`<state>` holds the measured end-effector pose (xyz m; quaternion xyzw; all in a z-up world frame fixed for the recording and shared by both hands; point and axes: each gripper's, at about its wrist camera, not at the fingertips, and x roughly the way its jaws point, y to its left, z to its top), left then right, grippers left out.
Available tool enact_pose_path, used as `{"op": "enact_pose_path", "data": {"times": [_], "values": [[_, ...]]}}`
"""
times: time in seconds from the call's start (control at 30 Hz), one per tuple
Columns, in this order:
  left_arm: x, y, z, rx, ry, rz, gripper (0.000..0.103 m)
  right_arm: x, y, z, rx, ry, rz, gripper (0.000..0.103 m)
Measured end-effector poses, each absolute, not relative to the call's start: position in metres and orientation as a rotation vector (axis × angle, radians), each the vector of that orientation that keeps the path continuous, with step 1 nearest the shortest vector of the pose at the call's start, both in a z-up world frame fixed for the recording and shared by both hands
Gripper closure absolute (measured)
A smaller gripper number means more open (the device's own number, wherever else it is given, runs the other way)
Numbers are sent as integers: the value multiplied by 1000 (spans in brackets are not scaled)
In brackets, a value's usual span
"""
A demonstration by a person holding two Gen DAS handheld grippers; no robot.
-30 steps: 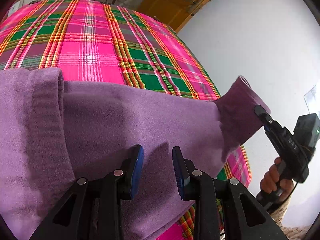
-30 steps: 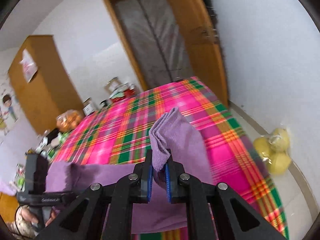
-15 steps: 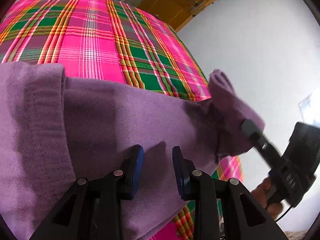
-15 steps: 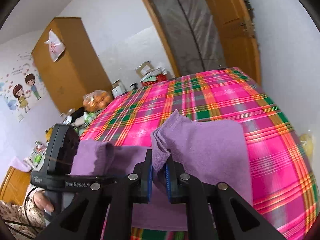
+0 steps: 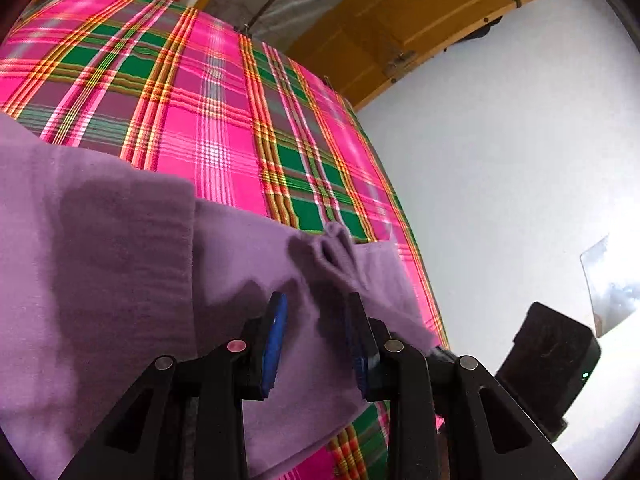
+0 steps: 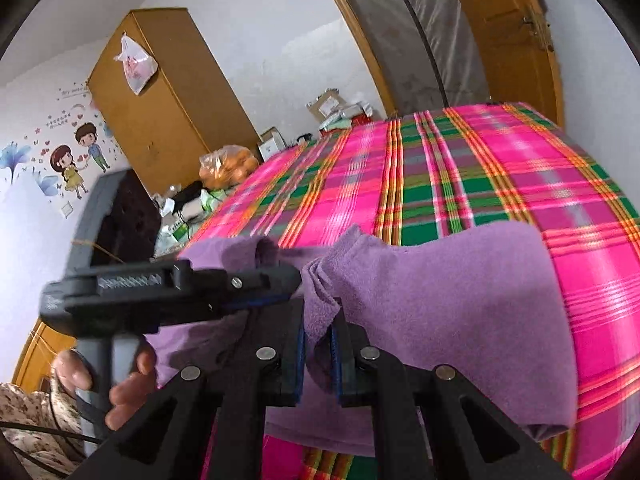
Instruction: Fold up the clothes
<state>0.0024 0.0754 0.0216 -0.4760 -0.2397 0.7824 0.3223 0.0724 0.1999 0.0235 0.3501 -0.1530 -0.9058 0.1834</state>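
A purple knit garment (image 5: 120, 260) lies spread across the near part of a bed with a pink and green plaid cover (image 5: 200, 100). My left gripper (image 5: 316, 340) hovers low over it, its jaws apart with only flat cloth showing between them. My right gripper (image 6: 320, 332) is shut on a bunched fold of the same garment (image 6: 440, 300), and the pinched cloth stands up between its blue pads. The left gripper (image 6: 294, 282) crosses just in front of the right one, almost touching the raised fold (image 5: 336, 248). A person's hand (image 6: 124, 380) holds its handle.
The plaid cover (image 6: 480, 168) stretches away beyond the garment. A white wall (image 5: 520, 160) runs along the bed's right side, with a wooden door (image 5: 420, 20) behind. Left of the bed are a wooden wardrobe (image 6: 160, 112), a bag of oranges (image 6: 228, 168) and boxes.
The right gripper has carried the pinched purple fold leftward and down, from out past the bed's edge to right beside the left gripper. The left gripper moved only slightly.
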Motion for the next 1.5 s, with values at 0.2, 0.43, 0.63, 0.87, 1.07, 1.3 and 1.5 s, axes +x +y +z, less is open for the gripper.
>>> {"op": "enact_pose_path", "data": {"times": [0.2,0.43,0.63,0.87,1.07,1.3,1.5], "values": [[2,74,18,-1270,-628,2061,72,71,193,4,1054,-457,-2516,91],[8,75,18,-1261,-612,2068,72,73,192,4,1045,-473,-2513,91],[5,78,17,-1268,-609,2071,72,76,187,3,1032,-479,-2506,91],[4,82,16,-1275,-597,2086,72,71,187,-9,1091,-496,-2483,90],[4,86,26,-1236,-554,2122,72,78,180,-2,1096,-443,-2430,78],[0,101,31,-1228,-500,2106,72,95,221,19,1013,-486,-2527,77],[1,111,24,-1264,-463,2079,72,102,273,16,1068,-555,-2778,77]]}}
